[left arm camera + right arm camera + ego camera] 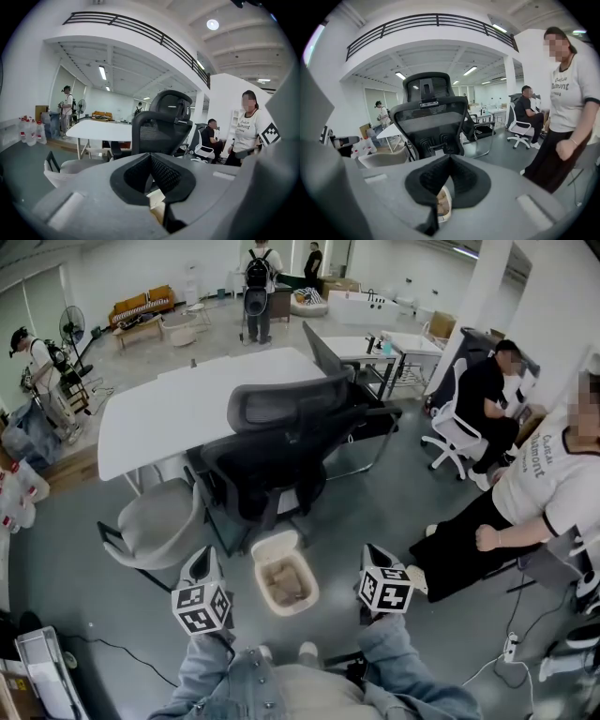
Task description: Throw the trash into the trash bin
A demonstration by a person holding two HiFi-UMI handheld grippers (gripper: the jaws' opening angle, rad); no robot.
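A cream trash bin (284, 582) with brown paper trash inside stands on the grey floor just in front of me, between the two grippers. My left gripper (200, 557) hangs to the bin's left, above the floor, with its jaws shut and nothing in them. My right gripper (374, 552) hangs to the bin's right, also shut and empty. In the left gripper view the black pads (164, 176) meet at the left gripper (150, 154), and a bit of the bin (157, 204) shows below them. The right gripper view shows the right gripper (449, 156) with the bin (443, 205) under it.
A black mesh office chair (281, 451) stands right behind the bin, with a white table (178, 404) beyond it. A grey tub chair (159, 521) is at the left. A person in a white shirt (553, 484) stands close at the right. A power strip (511, 648) and cables lie on the floor.
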